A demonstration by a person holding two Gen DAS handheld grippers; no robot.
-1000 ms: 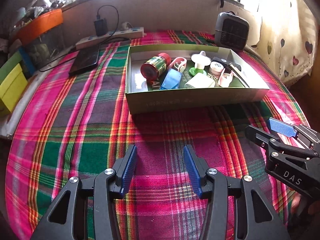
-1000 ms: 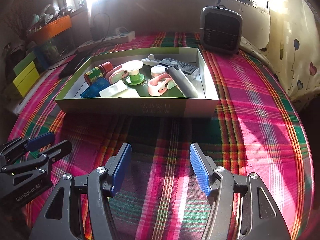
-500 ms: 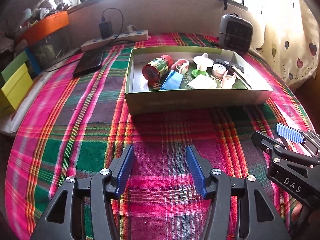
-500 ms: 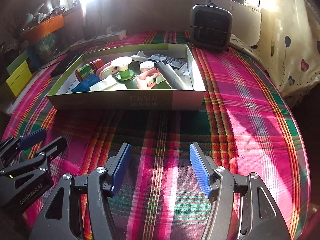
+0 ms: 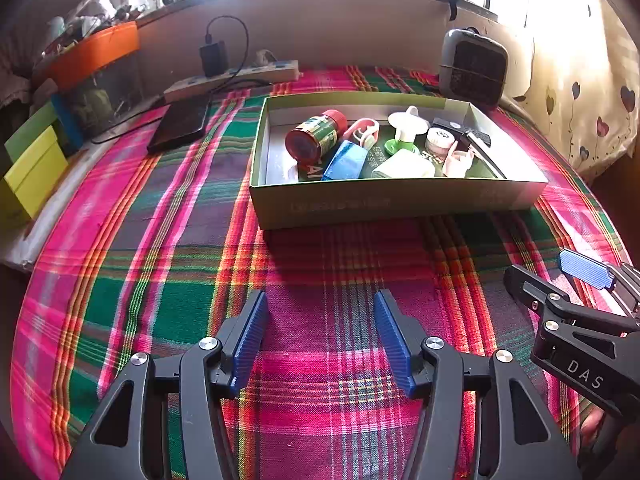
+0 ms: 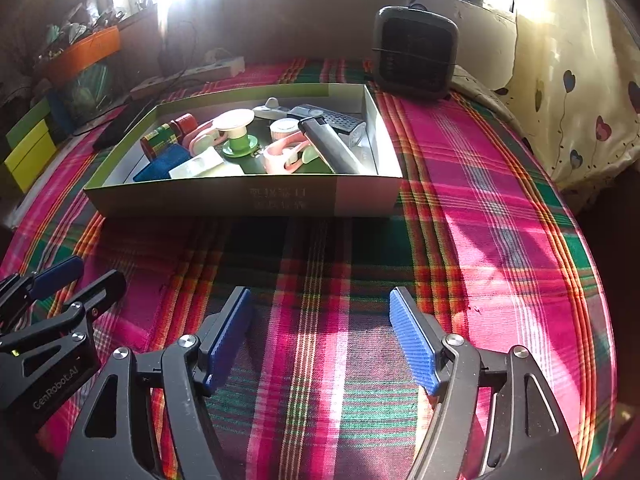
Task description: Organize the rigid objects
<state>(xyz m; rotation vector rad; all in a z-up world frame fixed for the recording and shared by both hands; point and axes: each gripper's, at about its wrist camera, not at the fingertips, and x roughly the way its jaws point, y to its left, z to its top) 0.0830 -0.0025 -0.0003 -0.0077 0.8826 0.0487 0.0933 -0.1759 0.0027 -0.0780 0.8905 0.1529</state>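
A shallow green cardboard box (image 5: 396, 204) sits on the plaid cloth. It holds a red-and-green tin (image 5: 314, 138), a blue block (image 5: 346, 160), a pink clip (image 5: 364, 130), a white-and-green spool (image 5: 404, 132), a tape roll (image 5: 440, 140) and a dark handled tool (image 6: 332, 148). My left gripper (image 5: 320, 308) hovers open over bare cloth in front of the box, nothing between its pads. My right gripper (image 6: 320, 300) hangs beside it, jaws opening and empty. Each gripper shows in the other's view: right gripper (image 5: 548, 272), left gripper (image 6: 94, 274).
A dark small heater (image 5: 474, 68) stands behind the box's right corner. A power strip (image 5: 240, 76) with a charger and a black tablet (image 5: 180, 126) lie at the back left. Yellow-green boxes (image 5: 32, 168) and an orange tray (image 5: 92, 54) line the left edge.
Both grippers' jaws have spread wider, the right one more in the last half second. Neither hand has shifted, and the box and its contents have not moved.
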